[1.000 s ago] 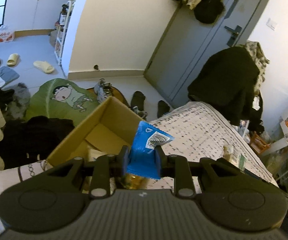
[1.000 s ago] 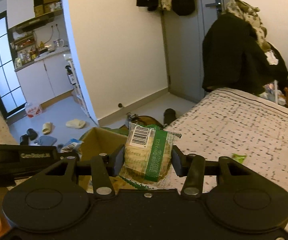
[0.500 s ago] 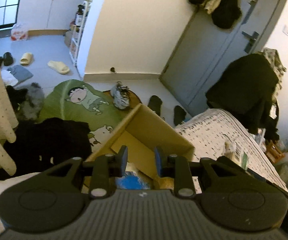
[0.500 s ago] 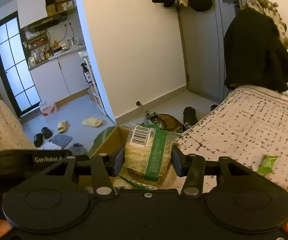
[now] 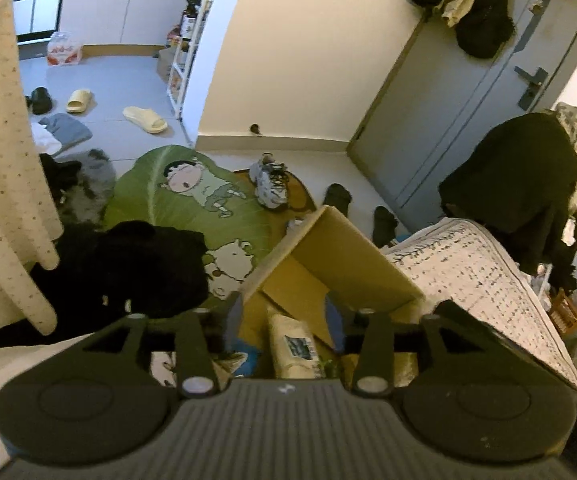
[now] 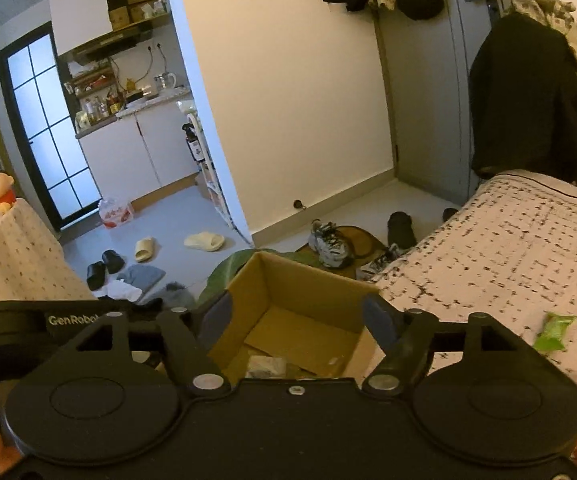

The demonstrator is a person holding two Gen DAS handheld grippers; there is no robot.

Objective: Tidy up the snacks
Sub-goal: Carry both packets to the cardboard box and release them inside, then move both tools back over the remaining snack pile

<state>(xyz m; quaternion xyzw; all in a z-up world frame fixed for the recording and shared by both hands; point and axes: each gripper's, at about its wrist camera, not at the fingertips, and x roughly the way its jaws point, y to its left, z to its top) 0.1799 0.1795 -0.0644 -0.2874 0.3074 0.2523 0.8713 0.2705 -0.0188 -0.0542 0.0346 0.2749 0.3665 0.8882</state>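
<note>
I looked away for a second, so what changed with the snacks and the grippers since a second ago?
Both let go. The left gripper dropped its blue packet into the box; the right gripper released the green-banded snack, which now lies in the box too. Both sets of jaws are opening, with nothing between them. The box and the green packet on the bed stayed put.

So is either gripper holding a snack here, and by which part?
Neither. The left gripper and right gripper are opening their jaws with nothing between them, above the cardboard box.
</note>
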